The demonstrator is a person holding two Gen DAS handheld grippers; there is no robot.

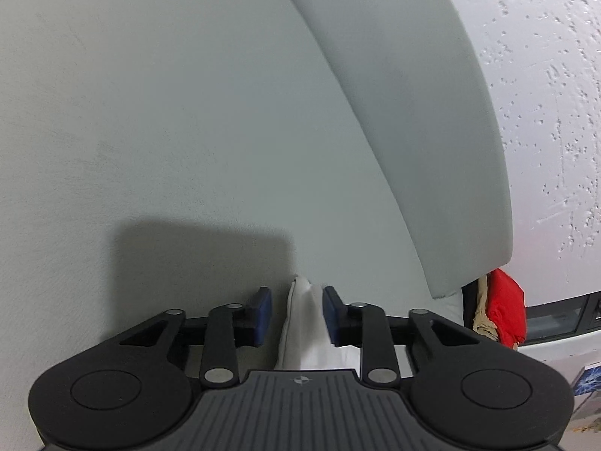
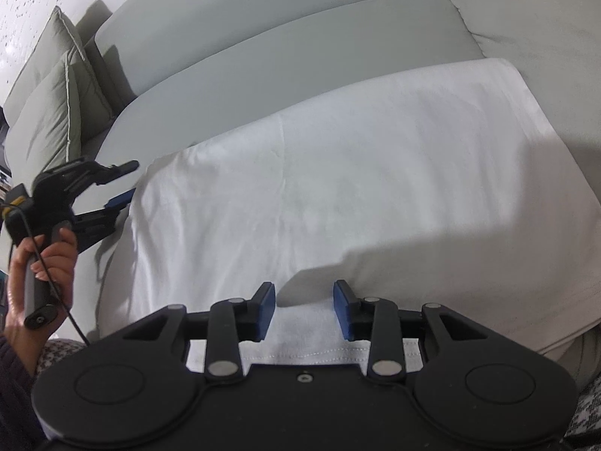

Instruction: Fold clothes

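A white garment lies spread flat on the grey sofa seat, its stitched hem nearest the right wrist camera. My right gripper hovers over the hem side with its blue pads apart and only flat cloth beneath them. At the garment's left edge is my left gripper, held by a person's hand. In the left wrist view a raised fold of the white garment stands between the left gripper's pads. It touches the right pad, and a gap shows at the left pad.
The sofa's back cushions run behind the garment, and two grey-green pillows lean at the left end. In the left wrist view a red cloth and a beige one hang past the cushion's end, by a speckled white wall.
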